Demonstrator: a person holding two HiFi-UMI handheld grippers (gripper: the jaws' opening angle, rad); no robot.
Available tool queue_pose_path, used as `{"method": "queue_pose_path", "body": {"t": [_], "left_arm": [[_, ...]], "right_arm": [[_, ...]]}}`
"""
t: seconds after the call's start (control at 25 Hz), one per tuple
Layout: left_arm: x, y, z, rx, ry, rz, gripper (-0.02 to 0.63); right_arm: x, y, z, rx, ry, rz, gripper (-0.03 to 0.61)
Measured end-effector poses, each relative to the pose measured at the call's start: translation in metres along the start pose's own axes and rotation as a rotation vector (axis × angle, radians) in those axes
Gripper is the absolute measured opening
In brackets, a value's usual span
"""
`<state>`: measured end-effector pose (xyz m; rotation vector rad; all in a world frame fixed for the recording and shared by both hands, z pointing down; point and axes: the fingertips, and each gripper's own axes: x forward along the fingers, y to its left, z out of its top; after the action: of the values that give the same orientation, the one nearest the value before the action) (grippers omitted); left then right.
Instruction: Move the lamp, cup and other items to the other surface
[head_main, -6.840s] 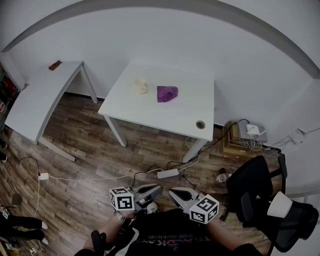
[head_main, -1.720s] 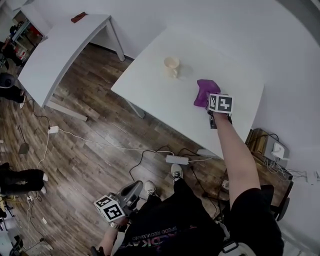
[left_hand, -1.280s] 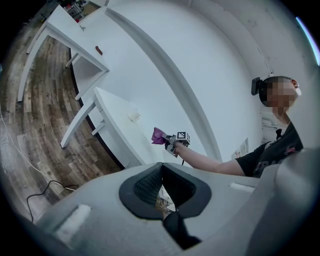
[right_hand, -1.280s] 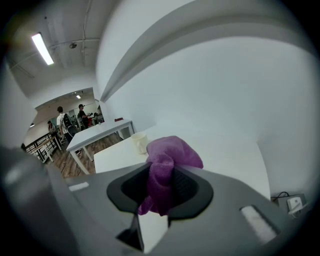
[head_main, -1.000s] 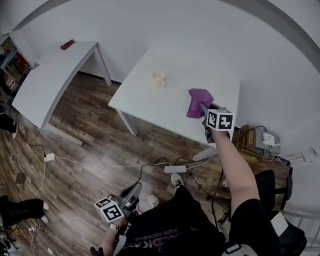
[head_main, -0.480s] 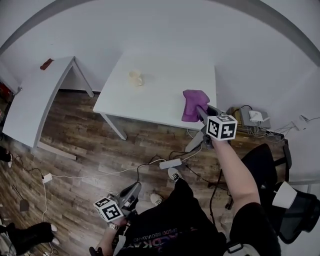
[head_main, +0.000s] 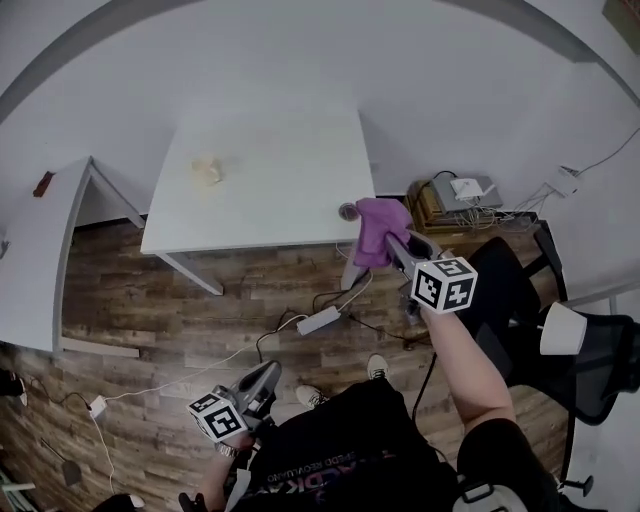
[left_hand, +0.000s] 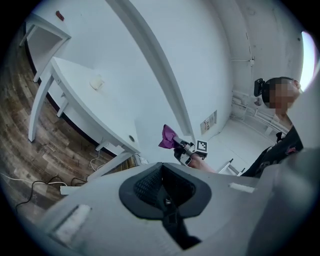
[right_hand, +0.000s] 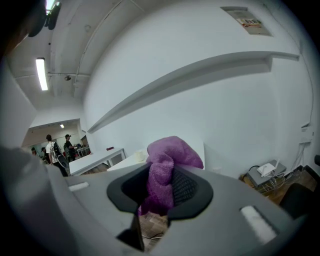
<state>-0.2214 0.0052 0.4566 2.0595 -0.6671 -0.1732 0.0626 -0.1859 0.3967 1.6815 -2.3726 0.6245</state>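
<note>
My right gripper is shut on a purple cloth, which hangs in the air just past the right edge of the white table. The cloth bulges up between the pads of the right gripper. A pale cup stands on the table's left half. A tape roll lies at its near right corner. A white lampshade rests on the black chair. My left gripper hangs low by the person's body, shut and holding nothing. The left gripper view shows the cloth and cup.
A second white table stands at the left with a red item on it. A power strip and cables lie on the wood floor. A crate with chargers sits by the wall. A black office chair is at the right.
The right gripper has carried the purple cloth off the tabletop and rightward, out over the floor. The head view has swung right. The left gripper stays low.
</note>
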Motion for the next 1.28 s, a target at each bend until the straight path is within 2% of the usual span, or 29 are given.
{"method": "queue_pose_path", "body": {"t": [0.2,0.4,0.72,1.0,1.28], "left_arm": [[0.055,-0.021,-0.016,0.007,0.081,-0.078,-0.003],[0.114,-0.050,-0.041,0.013,0.203,-0.147,-0.003],[0.192,-0.095,-0.096,0.015,0.335,-0.202,-0.003],[0.242,-0.123,-0.139,0.024,0.411,-0.208,-0.003],[0.283,-0.146,-0.183,0.016,0.467,-0.201,-0.003]], "right_arm": [[-0.058,-0.050,-0.014,0.034,-0.011,-0.080,0.100],[-0.120,-0.112,-0.026,0.066,-0.007,-0.186,0.098],[-0.210,-0.211,-0.052,0.159,-0.011,-0.314,0.100],[-0.268,-0.286,-0.080,0.229,-0.011,-0.396,0.100],[-0.307,-0.353,-0.111,0.246,0.008,-0.463,0.100]]}}
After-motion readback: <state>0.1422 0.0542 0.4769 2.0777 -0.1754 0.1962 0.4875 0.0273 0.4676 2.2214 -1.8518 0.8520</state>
